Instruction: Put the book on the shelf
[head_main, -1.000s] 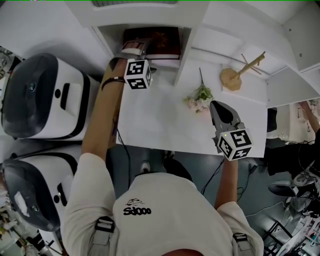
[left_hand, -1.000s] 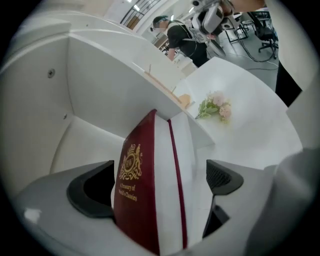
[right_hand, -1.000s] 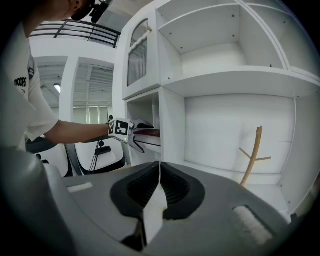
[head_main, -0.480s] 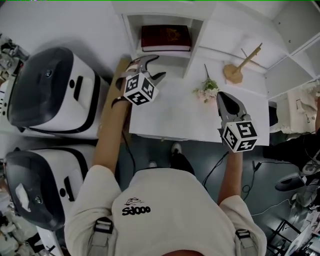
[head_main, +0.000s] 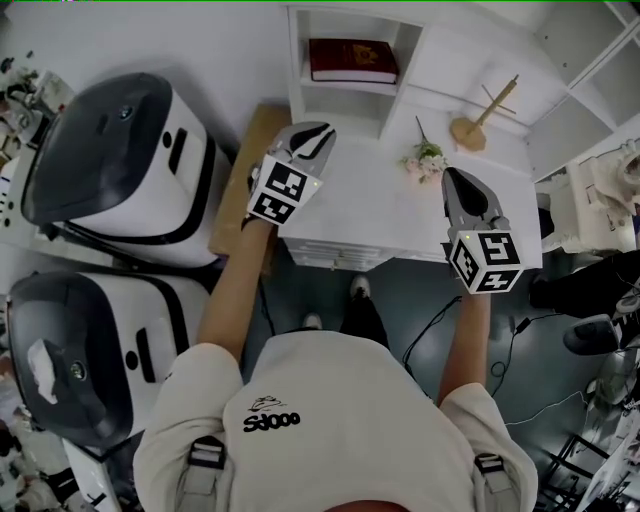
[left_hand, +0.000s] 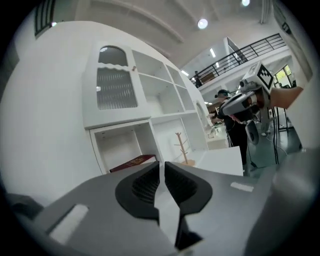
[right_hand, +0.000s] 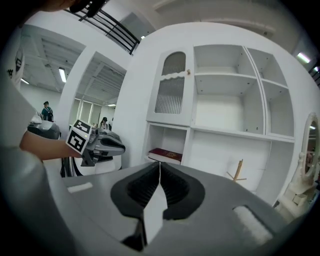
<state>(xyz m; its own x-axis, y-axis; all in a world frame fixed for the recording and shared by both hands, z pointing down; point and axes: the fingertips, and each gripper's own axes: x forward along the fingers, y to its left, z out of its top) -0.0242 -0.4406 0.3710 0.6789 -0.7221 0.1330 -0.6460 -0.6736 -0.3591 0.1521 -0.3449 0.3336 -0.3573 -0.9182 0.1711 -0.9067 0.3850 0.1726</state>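
A dark red book (head_main: 352, 60) lies flat in the lower left cubby of the white shelf unit (head_main: 410, 45); it also shows in the left gripper view (left_hand: 132, 162) and the right gripper view (right_hand: 165, 154). My left gripper (head_main: 310, 135) hovers over the desk's left end, well back from the cubby. Its jaws are closing, almost together, with nothing between them (left_hand: 162, 167). My right gripper (head_main: 458, 180) is over the desk's right part, shut and empty (right_hand: 160, 167). Neither gripper touches the book.
On the white desk (head_main: 380, 215) lie a small bunch of flowers (head_main: 428, 160) and a wooden peg stand (head_main: 470, 128). Two big white-and-black machines (head_main: 110, 170) (head_main: 80, 360) stand to the left, with a brown board (head_main: 250, 170) beside the desk.
My left gripper has pulled back from the cubby toward me and its jaws have gone from wide open to nearly together. The book stays in the cubby. The right gripper has hardly moved.
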